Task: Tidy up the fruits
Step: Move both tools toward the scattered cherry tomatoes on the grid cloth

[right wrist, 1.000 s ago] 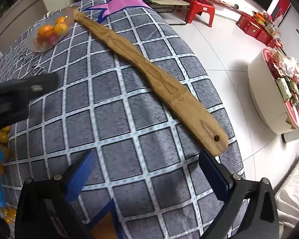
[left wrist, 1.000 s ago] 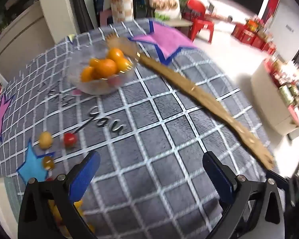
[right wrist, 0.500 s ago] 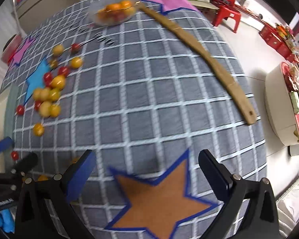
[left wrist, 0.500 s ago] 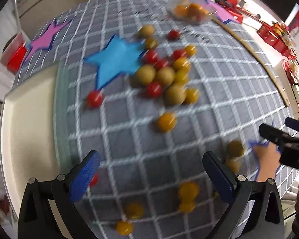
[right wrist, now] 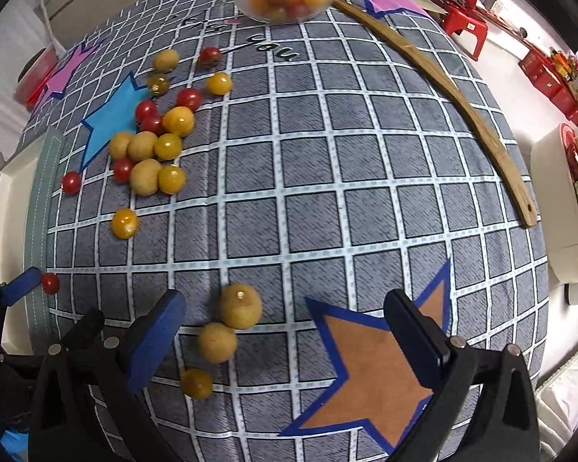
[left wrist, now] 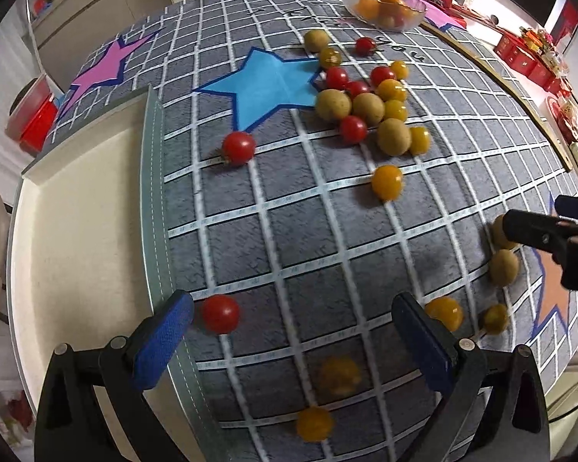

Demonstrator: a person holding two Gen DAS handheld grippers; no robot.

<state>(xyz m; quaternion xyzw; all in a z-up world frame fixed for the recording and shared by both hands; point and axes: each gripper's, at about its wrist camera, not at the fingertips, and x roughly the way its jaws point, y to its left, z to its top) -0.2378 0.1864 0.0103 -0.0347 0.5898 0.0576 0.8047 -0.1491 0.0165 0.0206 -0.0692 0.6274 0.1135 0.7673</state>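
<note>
Red cherry tomatoes, yellow tomatoes and tan longans lie scattered in a cluster (left wrist: pixel 366 104) on the grey checked cloth, also seen as a cluster (right wrist: pixel 154 142) in the right wrist view. A clear glass bowl (right wrist: pixel 246 4) at the far edge holds oranges and small fruit; the same bowl (left wrist: pixel 412 19) shows in the left wrist view. My left gripper (left wrist: pixel 293 331) is open and empty, with a red tomato (left wrist: pixel 219 313) beside its left finger. My right gripper (right wrist: pixel 285 329) is open over two longans (right wrist: pixel 239 306) and holds nothing.
A long wooden stick (right wrist: pixel 462 100) lies along the right side of the table. The cloth ends at a bare cream table edge (left wrist: pixel 77 211) on the left. Red stools (right wrist: pixel 458 19) and shelves of goods stand on the floor beyond.
Both grippers have pulled back from the bowl and stick towards the near side of the table, so the scattered fruit is now in view. Both stay open.
</note>
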